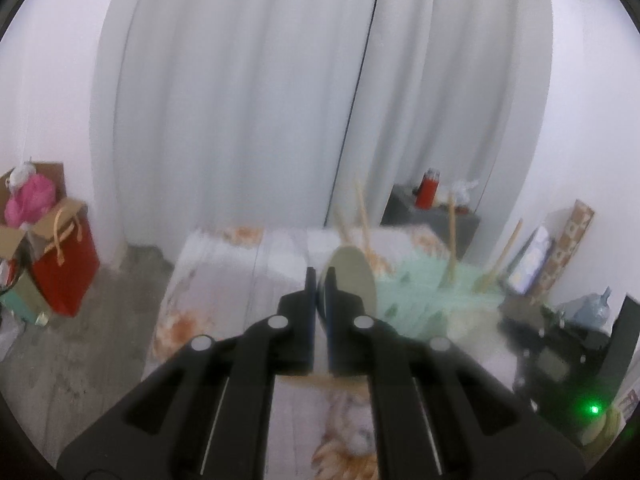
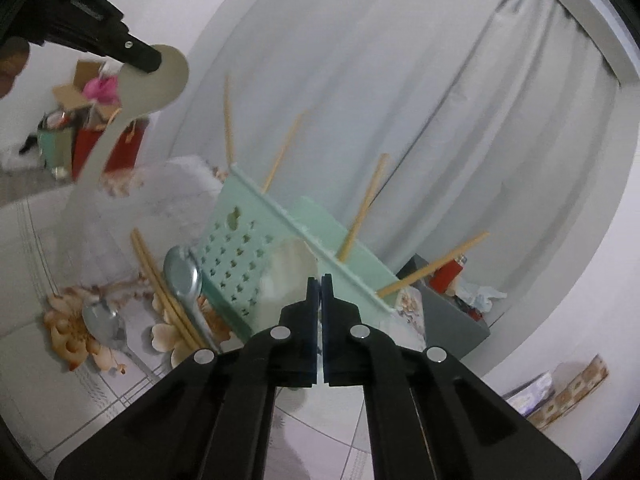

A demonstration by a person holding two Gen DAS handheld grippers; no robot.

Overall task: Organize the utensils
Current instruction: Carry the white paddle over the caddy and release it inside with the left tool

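Left claw (image 1: 319, 276) hides the pale spoon's (image 1: 354, 276) blurred handle.

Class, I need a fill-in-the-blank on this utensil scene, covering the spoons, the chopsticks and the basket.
1. The pale spoon is held up by the ____ hand-held gripper.
2. The wooden chopsticks stand in a pale ____ basket.
3. Beside the basket, ____ metal spoons lie on the table.

Missing words: left; green; two.
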